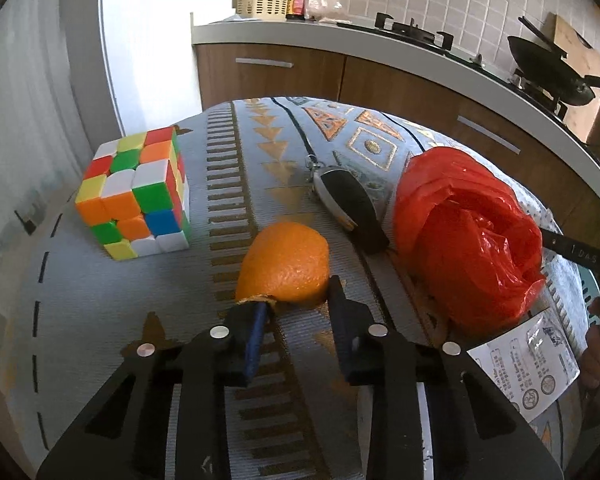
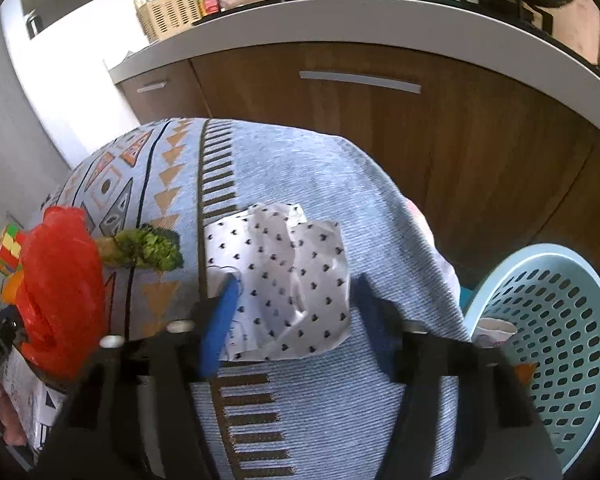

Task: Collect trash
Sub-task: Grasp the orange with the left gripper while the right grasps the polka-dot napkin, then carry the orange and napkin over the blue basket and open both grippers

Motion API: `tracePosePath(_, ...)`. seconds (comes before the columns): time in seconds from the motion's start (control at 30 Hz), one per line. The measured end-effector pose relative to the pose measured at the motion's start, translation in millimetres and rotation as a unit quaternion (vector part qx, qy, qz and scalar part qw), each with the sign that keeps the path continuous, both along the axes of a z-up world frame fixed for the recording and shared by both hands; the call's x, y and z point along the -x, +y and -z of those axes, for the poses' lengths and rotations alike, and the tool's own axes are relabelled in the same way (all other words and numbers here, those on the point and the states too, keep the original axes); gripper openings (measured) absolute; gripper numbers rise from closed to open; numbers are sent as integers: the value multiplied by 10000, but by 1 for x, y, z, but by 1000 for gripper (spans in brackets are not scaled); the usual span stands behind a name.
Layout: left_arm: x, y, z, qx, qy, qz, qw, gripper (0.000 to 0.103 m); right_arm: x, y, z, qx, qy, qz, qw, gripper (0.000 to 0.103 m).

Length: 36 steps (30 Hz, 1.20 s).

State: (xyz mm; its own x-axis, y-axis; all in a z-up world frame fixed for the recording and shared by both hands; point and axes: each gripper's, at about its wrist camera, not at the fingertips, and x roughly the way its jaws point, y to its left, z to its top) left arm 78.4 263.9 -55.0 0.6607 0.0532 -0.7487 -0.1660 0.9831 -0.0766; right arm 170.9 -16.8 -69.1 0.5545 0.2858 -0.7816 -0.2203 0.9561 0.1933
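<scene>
In the left wrist view an orange peel lies on the patterned tablecloth. My left gripper is open, its fingertips at either side of the peel's near edge. A crumpled red plastic bag lies to the right. In the right wrist view a crumpled white paper with small dark hearts lies on the cloth. My right gripper is open around it, the left finger touching its edge. A piece of broccoli lies left of the paper, next to the red bag.
A Rubik's cube stands at the left and a black and white car key lies behind the peel. A printed leaflet lies near the bag. A light blue perforated basket sits beyond the table's right edge. Kitchen cabinets stand behind.
</scene>
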Motion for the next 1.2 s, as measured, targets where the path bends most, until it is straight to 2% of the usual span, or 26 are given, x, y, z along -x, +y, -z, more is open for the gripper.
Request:
tracePosePath(0.03,1,0,0,-12,-22,-3,10000,26,2,2,-1,7,-58,-61,10000,22)
tracePosePath(0.07,2,-1,-1,-28,-53,-9,10000,25,4,2,-2,6,-92,-92,9999,10)
tracePosePath(0.1,3,-1,-2,-46,-90,-22,9999,25,7,3,-4,13,-155,-123,9998,8)
tracePosePath(0.2,8,2,-5,-47,-211,-114,9997,24,19,5,-13,18,-506,-231,9984,5)
tracePosePath(0.33,21,10,-18,292,-522,-232,9979,24,37,-3,-31,-88,-846,-239,9961,4)
tracePosePath(0.57,49,-20,-66,329,-1250,19,9916,24,69,-37,-73,-20,-1383,31,9904,4)
tracePosePath(0.73,57,-64,-90,545,-1547,455,9854,24,87,-74,-95,74,-1615,435,9859,4)
tracePosePath(0.83,53,-98,-97,659,-1586,793,9819,24,96,-103,-102,165,-1668,766,9829,4)
tracePosePath(1.2,33,-231,-92,657,-1432,1972,9676,24,118,-224,-90,385,-1504,1961,9682,4)
